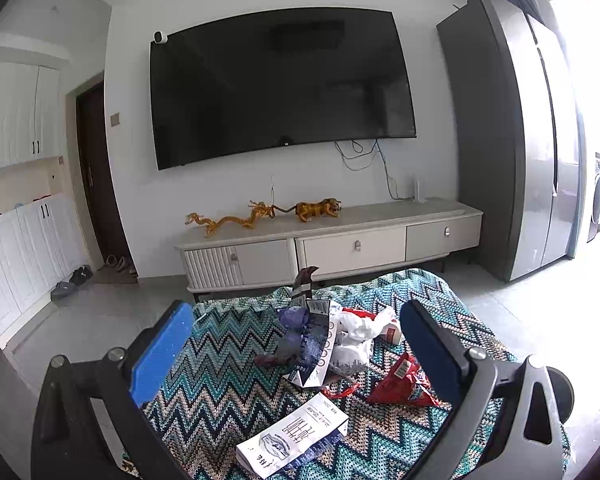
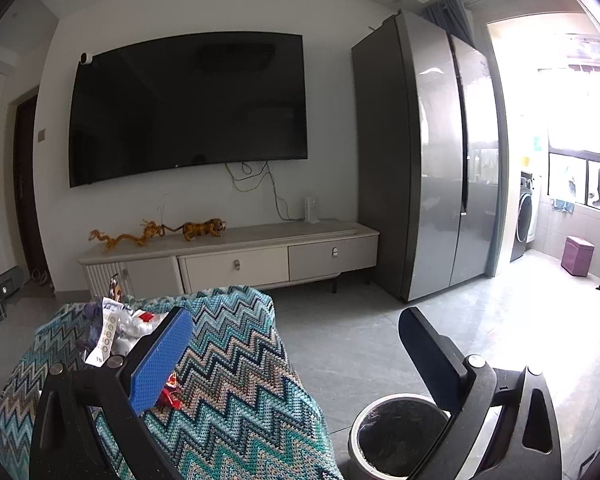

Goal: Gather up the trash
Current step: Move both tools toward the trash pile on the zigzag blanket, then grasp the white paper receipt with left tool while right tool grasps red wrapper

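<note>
One round bin point(image 2: 396, 436) with a pale rim stands on the grey floor just beside the draped edge of the zigzag blanket point(image 2: 240, 392), its dark inside lined with what looks like a black bag; whether anything lies in it cannot be told. The right gripper point(image 2: 296, 354) hangs with its jaws spread wide and nothing between them, its left pad over the blanket and its right pad above the bin's rim. The left gripper point(image 1: 296, 354) is likewise spread and empty, aimed over the blanket at the trash. Nearest it lies a flattened white carton point(image 1: 296, 436) with dark print; just beyond to the right is a crumpled red wrapper point(image 1: 400, 384), and farther back a loose heap of white plastic point(image 1: 360, 332), a blue-and-white printed pack point(image 1: 320, 344) and purple scraps point(image 1: 292, 316), touching one another. Between the carton and the heap the blanket is bare. Past the blanket's far edge stands a low pale TV cabinet point(image 1: 340, 248) under a wall-mounted television point(image 1: 280, 84), with a tall grey fridge point(image 2: 428, 152) to the right. Open grey floor runs between the blanket, bin and fridge.
</note>
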Tool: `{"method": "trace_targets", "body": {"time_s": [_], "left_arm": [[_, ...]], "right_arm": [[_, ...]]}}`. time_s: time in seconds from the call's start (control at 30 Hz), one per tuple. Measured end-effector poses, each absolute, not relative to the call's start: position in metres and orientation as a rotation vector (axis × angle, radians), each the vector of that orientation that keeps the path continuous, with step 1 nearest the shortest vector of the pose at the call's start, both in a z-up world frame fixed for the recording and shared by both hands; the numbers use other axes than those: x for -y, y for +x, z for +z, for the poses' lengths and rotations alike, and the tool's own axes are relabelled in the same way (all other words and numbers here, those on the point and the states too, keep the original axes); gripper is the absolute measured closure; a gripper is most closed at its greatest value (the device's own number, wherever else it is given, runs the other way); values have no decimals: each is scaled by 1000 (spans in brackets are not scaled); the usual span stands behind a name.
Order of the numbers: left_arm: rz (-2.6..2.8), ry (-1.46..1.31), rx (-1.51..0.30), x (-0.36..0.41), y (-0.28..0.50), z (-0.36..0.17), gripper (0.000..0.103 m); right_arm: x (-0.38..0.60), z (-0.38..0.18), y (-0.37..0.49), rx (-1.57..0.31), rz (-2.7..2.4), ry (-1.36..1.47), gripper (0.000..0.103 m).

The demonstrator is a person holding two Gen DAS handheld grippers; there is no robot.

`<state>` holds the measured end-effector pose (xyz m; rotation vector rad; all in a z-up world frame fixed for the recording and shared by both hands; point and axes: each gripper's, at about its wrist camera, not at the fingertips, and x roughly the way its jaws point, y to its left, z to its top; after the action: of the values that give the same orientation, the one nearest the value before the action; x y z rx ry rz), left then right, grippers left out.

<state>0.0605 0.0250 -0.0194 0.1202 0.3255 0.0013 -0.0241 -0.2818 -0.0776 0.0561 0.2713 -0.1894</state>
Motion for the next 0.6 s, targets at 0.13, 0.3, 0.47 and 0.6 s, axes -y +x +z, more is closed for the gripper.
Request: {"method": "trace_targets", "body": {"time_s": [0.13, 0.3, 0.47, 0.6], "left_arm": [[5, 126, -347, -26, 70, -25, 0], [1, 123, -384, -29, 82, -35, 0], [-4, 124, -417, -33, 92, -45, 0], [-3, 112, -447, -42, 99, -53, 0]], "right_arm": [[277, -82, -14, -294, -158, 49, 0], [269, -91, 2, -337, -119, 39, 0], [264, -97, 16, -372, -85, 34, 0], [260, -104, 28, -407, -45, 29, 0]]}}
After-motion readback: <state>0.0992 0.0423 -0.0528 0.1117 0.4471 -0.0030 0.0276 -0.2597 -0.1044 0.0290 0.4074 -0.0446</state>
